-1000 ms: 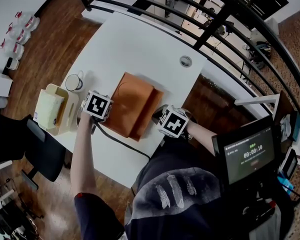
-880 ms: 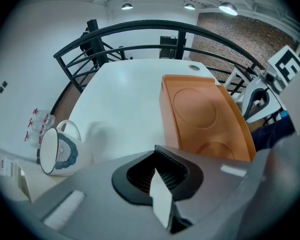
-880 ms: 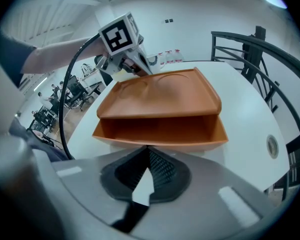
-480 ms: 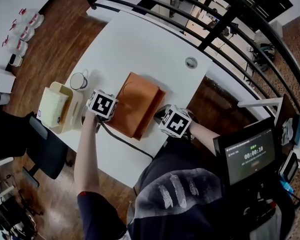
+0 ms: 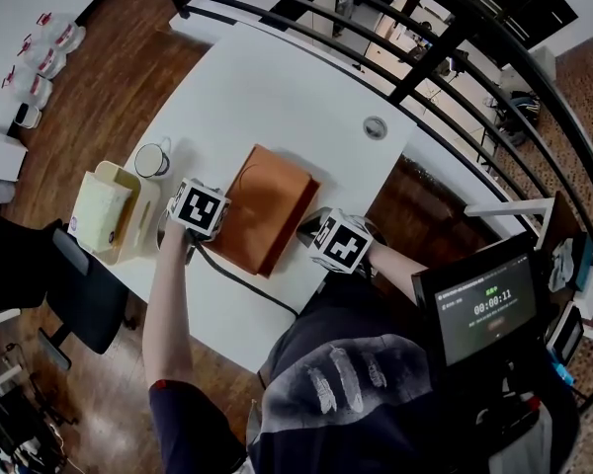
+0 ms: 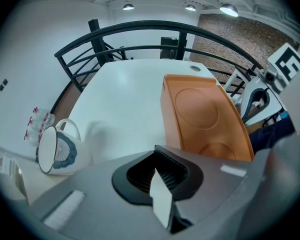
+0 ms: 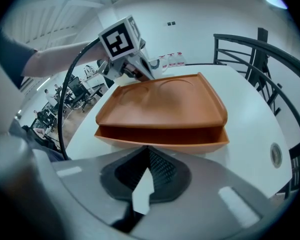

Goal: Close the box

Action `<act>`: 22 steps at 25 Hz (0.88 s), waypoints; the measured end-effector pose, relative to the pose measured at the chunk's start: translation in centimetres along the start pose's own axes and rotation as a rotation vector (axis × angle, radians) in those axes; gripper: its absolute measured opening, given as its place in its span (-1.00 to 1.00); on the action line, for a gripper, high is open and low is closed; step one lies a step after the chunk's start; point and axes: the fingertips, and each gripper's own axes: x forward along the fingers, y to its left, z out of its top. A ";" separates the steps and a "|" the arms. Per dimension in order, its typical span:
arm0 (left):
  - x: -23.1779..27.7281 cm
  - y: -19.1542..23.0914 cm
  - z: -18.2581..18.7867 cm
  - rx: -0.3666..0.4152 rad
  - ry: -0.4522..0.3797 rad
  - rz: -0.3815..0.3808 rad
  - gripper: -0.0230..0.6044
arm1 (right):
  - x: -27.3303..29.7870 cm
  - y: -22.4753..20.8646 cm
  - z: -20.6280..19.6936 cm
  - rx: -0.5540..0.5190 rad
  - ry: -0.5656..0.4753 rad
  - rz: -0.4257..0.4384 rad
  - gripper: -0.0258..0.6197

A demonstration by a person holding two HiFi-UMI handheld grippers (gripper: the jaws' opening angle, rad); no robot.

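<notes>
An orange box (image 5: 267, 205) lies on the white table (image 5: 277, 87). Its lid (image 7: 162, 101) sits low over the tray, with a thin gap (image 7: 160, 136) along the side facing my right gripper. My left gripper (image 5: 217, 217) is at the box's left edge; in the right gripper view its tip (image 7: 140, 73) rests at the lid's far corner. The jaws of the left gripper (image 6: 160, 196) look shut on nothing. My right gripper (image 5: 314, 230) hovers just off the box's right side, and its jaws (image 7: 142, 194) are shut and empty. From the left gripper view the box (image 6: 205, 114) lies ahead to the right.
A white mug (image 5: 150, 160) stands left of the box, also in the left gripper view (image 6: 57, 149). A cream container (image 5: 104, 210) sits at the table's left edge. A round grommet (image 5: 375, 127) is beyond the box. A black railing (image 5: 445, 38) runs behind the table. A monitor (image 5: 479, 309) stands at right.
The lid has come down further, so the gap over the tray is narrower. Both grippers stay beside the box.
</notes>
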 end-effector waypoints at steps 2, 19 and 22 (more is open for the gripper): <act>-0.1 0.4 0.0 0.000 0.000 0.017 -0.88 | 0.1 0.0 0.2 -0.001 -0.002 0.002 -0.91; 1.1 0.3 -0.3 -0.029 0.001 -0.020 -0.88 | 1.2 -0.6 1.7 -0.008 -0.025 0.016 -0.91; 0.7 0.6 -0.1 -0.025 -0.006 0.005 -0.88 | 1.2 -0.5 1.9 -0.010 -0.029 0.017 -0.91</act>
